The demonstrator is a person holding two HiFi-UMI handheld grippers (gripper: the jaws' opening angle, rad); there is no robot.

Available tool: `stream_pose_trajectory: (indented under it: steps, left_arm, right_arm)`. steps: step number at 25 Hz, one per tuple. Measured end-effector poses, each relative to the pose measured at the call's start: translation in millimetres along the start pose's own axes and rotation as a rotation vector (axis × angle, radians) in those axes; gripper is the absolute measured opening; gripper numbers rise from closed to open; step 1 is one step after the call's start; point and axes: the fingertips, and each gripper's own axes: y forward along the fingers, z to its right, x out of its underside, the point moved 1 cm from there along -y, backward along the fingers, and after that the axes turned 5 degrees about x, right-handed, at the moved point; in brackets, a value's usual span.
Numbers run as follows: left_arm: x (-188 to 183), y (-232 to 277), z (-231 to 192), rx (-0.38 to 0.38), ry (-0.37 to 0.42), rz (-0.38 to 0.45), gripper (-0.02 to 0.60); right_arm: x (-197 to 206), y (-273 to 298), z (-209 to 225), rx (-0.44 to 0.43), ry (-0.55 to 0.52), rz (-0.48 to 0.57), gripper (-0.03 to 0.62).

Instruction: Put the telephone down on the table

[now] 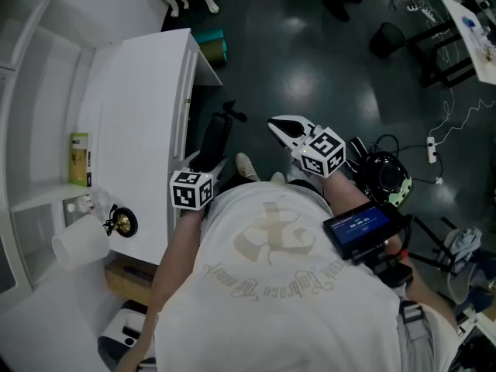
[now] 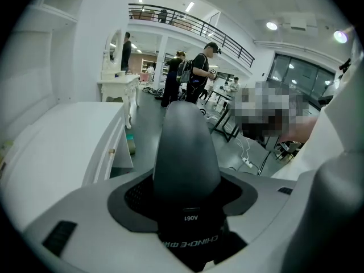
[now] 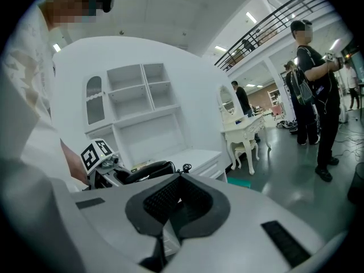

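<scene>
Smooth, rounded black telephone handset [image 2: 186, 152] between left gripper [image 2: 186, 201] jaws

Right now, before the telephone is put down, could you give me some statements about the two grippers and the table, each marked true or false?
1. The left gripper is closed on the black telephone handset. True.
2. The handset already lies on the white table. False: it is in the air, held past the table's edge, over the dark floor.
3. The right gripper holds a white cup. False: its jaws are together with nothing between them.
4. A yellow-green box is on the table. True.
</scene>
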Motion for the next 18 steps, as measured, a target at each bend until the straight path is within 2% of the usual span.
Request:
stream_pose_trajectory:
  steps: [18]
  left_arm:
    - [-43, 8, -71, 0.024, 0.045, -0.001, 0.276]
  right_arm:
    - [-25, 64, 18, 0.051, -0.001, -0.024, 0.015]
